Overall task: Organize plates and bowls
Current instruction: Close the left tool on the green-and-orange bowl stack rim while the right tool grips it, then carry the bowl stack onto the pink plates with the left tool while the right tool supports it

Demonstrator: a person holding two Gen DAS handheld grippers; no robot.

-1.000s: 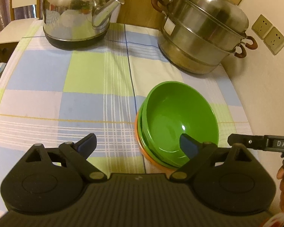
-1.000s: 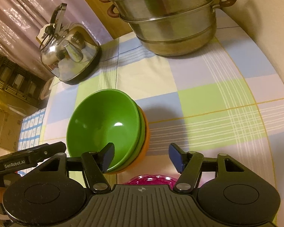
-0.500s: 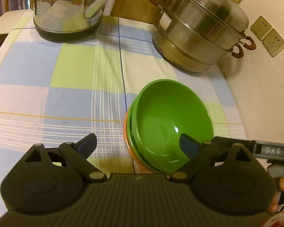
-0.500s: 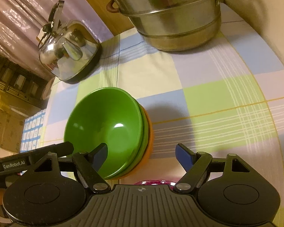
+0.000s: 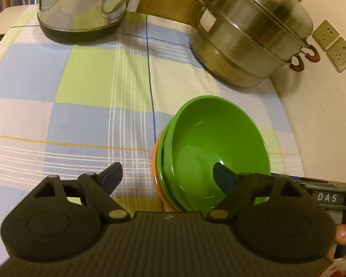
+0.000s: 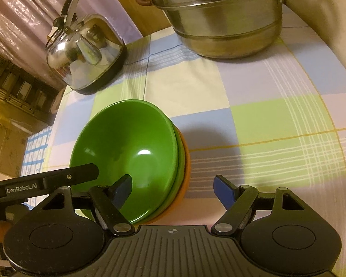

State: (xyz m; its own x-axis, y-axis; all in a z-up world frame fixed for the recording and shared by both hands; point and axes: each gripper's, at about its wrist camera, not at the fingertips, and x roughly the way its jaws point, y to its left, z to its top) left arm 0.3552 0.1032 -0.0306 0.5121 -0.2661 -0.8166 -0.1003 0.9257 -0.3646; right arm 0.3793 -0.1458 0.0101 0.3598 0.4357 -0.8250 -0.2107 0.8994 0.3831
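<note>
Both grippers nearer green bowl point(image 5: 216, 147), jaws wider

We see warm, dim indoor light, glare on the bowl point(image 6: 126, 152) and kettle point(image 6: 85, 53), perhaps from overhead, with fisheye bending at soft edges.

Each hand-held gripper, left point(image 5: 167, 176) and right point(image 6: 173, 188), is built of ribbed black plastic with round housings, brass-coloured pivot screws and blue-padded fingers point(image 6: 225, 190); "GenRobot.AI" and "DAS" are printed in white.
</note>
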